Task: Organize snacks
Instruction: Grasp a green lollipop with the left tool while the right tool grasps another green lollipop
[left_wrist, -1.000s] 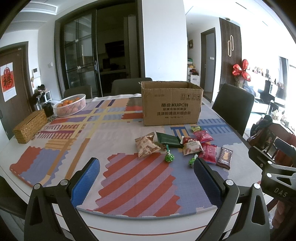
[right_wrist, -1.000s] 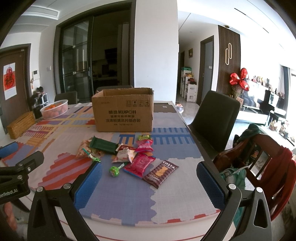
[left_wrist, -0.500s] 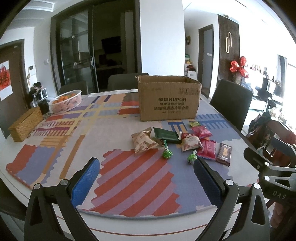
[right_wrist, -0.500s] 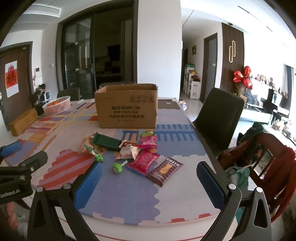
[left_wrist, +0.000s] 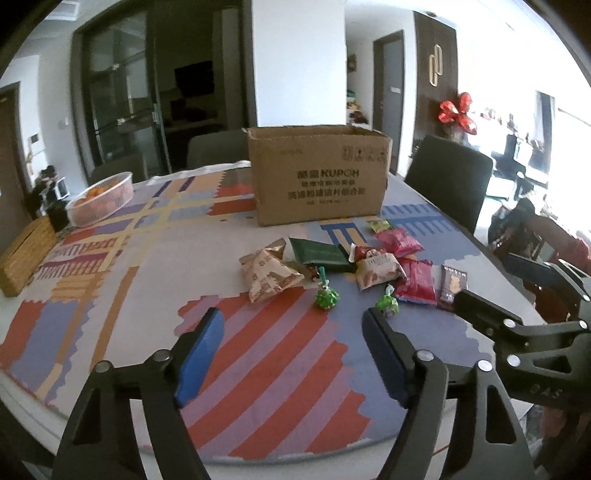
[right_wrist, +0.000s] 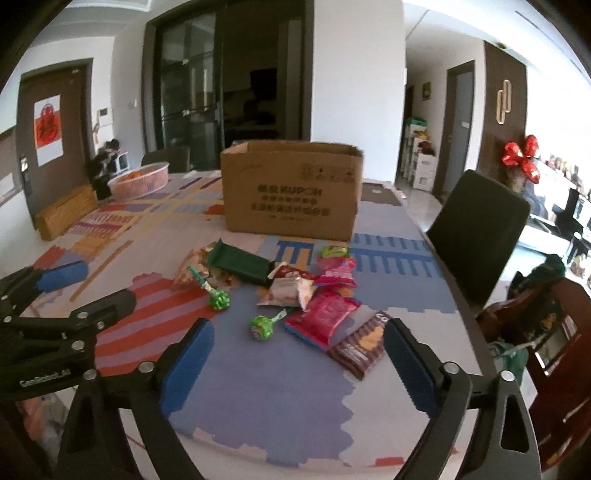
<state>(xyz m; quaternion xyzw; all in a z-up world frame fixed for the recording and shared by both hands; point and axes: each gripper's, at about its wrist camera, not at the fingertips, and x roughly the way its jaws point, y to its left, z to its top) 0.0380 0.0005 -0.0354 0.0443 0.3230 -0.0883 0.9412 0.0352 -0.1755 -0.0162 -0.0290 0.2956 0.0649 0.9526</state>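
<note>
Facing crinkly foil snack packets (right_wrist: 325, 319) | boxy corrugated carton (right_wrist: 291, 192)

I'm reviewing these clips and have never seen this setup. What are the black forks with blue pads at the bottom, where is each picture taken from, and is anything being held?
There is no robot here: a person holds a two-finger gripper in each hand, and each gripper carries a wide-angle camera looking forward along its fingers. The black forks with blue pads are those fingers. One picture comes from the left gripper, the other from the right gripper; each view also catches the other gripper at its edge.

Both are open and hold nothing. They hover near the edge of a table with a patterned mat. On it lie loose snacks: a green packet, red packets, a brown packet and two green lollipops. Behind them stands an open cardboard box.
</note>
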